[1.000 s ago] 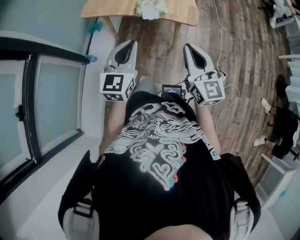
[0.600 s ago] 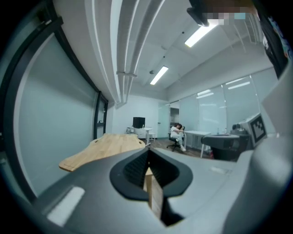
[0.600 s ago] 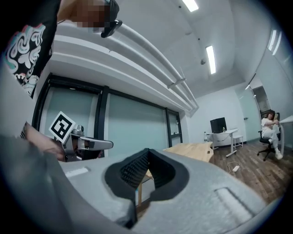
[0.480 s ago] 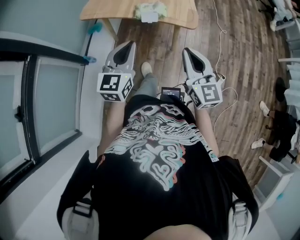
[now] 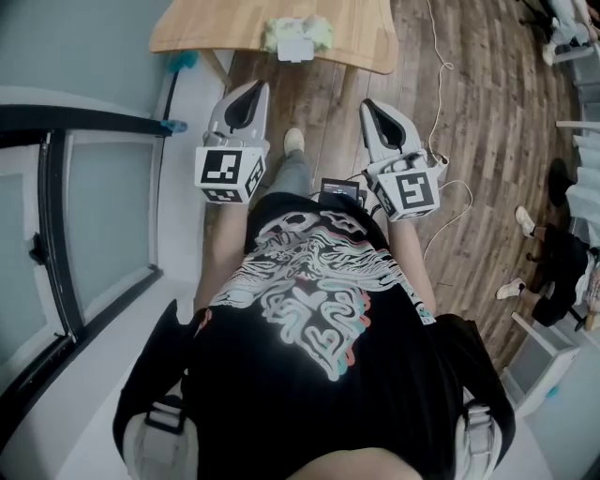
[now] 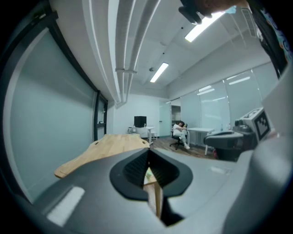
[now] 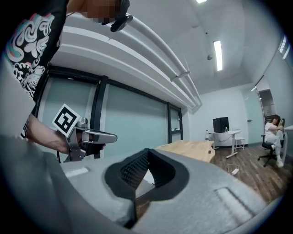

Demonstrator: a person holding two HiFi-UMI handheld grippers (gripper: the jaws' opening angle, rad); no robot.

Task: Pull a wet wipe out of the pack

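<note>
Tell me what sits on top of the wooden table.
One yellow-green wet wipe pack with a white lid lies at the near edge of the wooden table. The head view cuts off the table's far part, and the pack covers the wood beneath it.

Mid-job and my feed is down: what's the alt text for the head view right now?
Seen from above, a person in a black patterned T-shirt holds the left gripper and right gripper, both with jaws together and empty, pointed toward a wooden table. A pale wet wipe pack lies at the table's near edge, beyond both grippers, untouched.
</note>
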